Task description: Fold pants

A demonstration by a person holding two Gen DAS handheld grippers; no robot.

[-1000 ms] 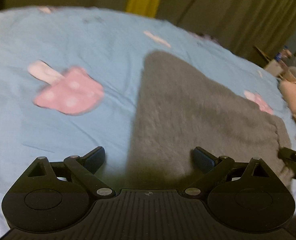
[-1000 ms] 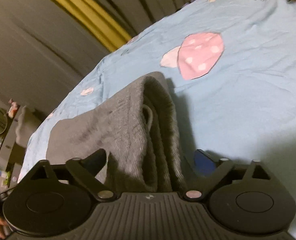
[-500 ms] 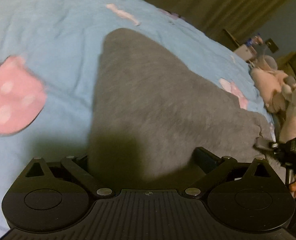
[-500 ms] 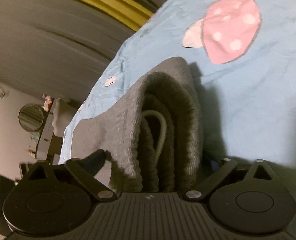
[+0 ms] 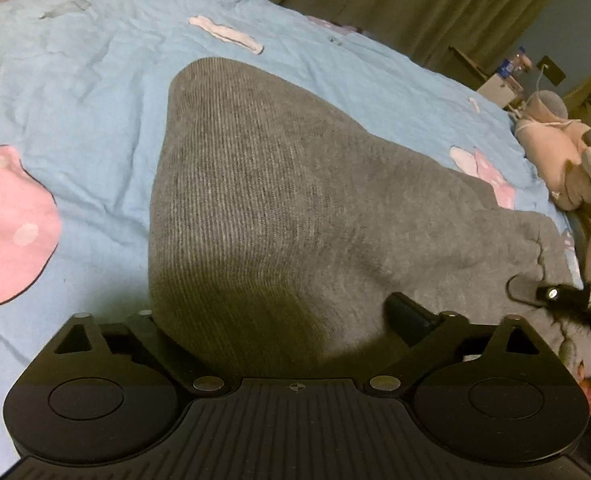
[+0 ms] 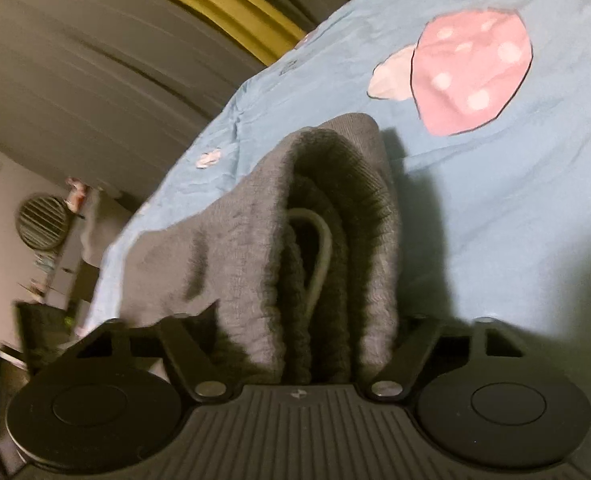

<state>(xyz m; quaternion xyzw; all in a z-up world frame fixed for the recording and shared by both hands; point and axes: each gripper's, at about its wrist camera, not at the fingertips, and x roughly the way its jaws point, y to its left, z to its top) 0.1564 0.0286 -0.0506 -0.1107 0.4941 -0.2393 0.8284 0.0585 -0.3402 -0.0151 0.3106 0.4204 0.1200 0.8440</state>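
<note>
Grey knitted pants [image 5: 279, 184] lie folded on a blue bedsheet [image 5: 95, 92]. My left gripper [image 5: 275, 312] hangs low over their near edge with its jaws wide and closing. Its left finger is hidden beside the cloth, and its right finger [image 5: 407, 310] rests on top of it. At the right edge of the left wrist view, one finger [image 5: 551, 293] of my right gripper lies on the pants' far corner. In the right wrist view the thick folded waistband end [image 6: 335, 240], with a pale drawstring loop [image 6: 319, 240], fills my right gripper [image 6: 309, 316]. Its jaws are closing and press the bundle.
Pink mushroom prints [image 6: 471, 72] dot the sheet. Plush toys [image 5: 555, 152] lie off the bed's right side, with a small stand holding bottles [image 5: 503, 84] behind. Dark curtains with a yellow strip [image 6: 231, 4] hang beyond the bed. A round slatted object [image 6: 43, 222] stands at the left.
My left gripper has come down and to the right, onto the pants' near edge. My right gripper has narrowed around the waistband bundle, which now fills the gap between its fingers.
</note>
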